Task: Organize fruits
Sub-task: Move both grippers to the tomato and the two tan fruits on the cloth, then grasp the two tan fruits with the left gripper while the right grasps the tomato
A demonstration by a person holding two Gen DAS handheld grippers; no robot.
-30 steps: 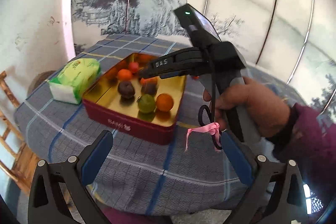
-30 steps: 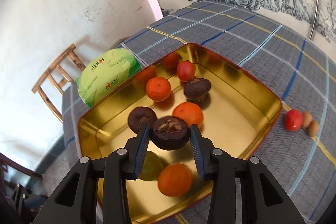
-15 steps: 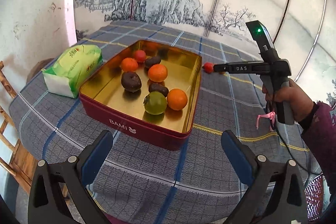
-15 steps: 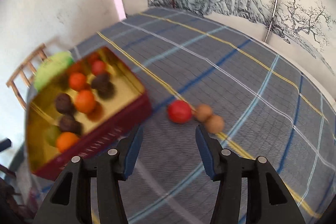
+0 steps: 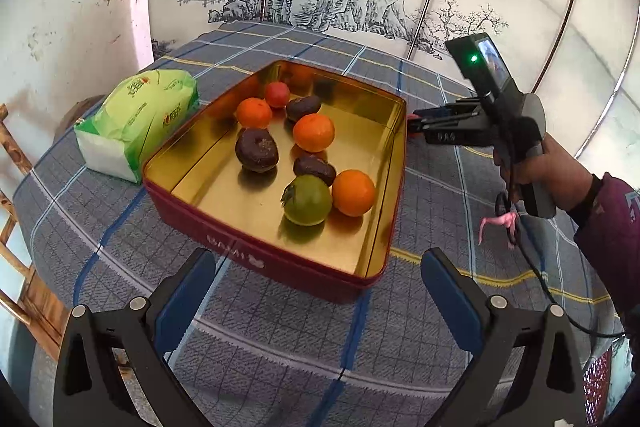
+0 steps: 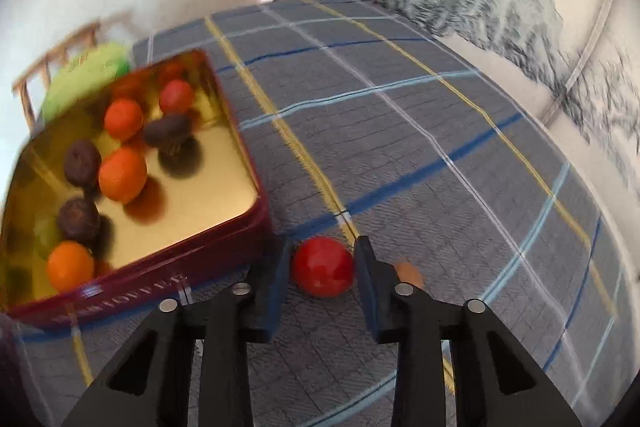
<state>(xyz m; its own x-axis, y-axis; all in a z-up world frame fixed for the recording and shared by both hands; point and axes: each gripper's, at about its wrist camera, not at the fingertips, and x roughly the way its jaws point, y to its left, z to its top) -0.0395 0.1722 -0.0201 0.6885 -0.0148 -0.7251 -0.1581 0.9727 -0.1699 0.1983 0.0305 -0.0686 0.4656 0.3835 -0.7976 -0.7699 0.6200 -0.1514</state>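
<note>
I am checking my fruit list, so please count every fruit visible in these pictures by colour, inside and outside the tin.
Orange fruits: 3
Dark brown fruits: 3
Red fruits: 2, with one red fruit held by the right gripper
Green fruit: 1
Tan fruit: 1, partly hidden
Total: 10

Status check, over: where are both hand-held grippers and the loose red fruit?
Right hand-held gripper closed on red fruit, on the cloth beside the tin. Left hand-held gripper open, empty, facing the tin. Small brown fruit just right of it.
</note>
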